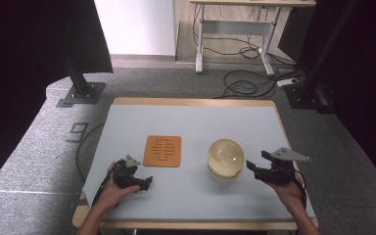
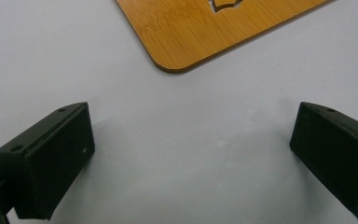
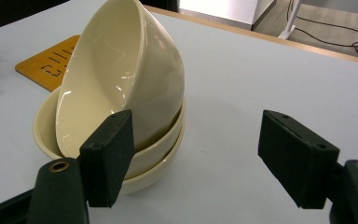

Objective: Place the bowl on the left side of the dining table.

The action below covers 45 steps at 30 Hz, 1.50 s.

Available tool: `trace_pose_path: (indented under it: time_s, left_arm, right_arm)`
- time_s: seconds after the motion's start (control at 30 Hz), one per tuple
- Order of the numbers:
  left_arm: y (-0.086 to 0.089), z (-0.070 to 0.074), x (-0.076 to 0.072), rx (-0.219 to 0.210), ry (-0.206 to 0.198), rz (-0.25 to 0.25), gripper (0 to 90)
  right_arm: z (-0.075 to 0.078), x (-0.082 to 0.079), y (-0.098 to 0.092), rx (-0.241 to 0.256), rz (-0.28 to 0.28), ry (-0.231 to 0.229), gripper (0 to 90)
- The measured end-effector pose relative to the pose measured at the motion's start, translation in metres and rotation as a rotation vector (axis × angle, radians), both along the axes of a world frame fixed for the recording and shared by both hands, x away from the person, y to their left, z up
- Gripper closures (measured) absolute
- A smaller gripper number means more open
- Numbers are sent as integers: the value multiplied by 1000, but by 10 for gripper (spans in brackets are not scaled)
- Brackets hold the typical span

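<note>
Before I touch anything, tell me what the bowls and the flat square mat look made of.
The bowls: most likely glazed ceramic. They are cream, smooth and glossy, with bright glints on the curved sides; hard plastic can't be ruled out.

The mat: it looks like bamboo or thin wood. It is orange-brown with fine straight grain, a matte face, cut-out slots and a rounded corner.

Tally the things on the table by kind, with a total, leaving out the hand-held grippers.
Cream bowls: 3, two nested upright with a third tipped on its side in them.
Wooden trivet: 1, flat, left of the bowls.
Total: 4
</note>
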<state>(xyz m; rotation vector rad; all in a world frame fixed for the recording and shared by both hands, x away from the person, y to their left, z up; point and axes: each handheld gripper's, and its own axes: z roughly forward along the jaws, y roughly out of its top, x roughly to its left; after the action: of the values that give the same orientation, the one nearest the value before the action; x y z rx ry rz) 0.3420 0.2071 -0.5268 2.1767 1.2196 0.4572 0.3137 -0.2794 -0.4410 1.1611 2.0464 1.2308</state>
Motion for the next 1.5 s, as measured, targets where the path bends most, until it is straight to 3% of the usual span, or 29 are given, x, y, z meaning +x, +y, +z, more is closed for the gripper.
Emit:
trace_pose_path:
  time_s: [1.5]
  left_arm:
    - [0,0,0,1,0,-2,0]
  right_arm:
    - [10,0,10,12,24,-33,269]
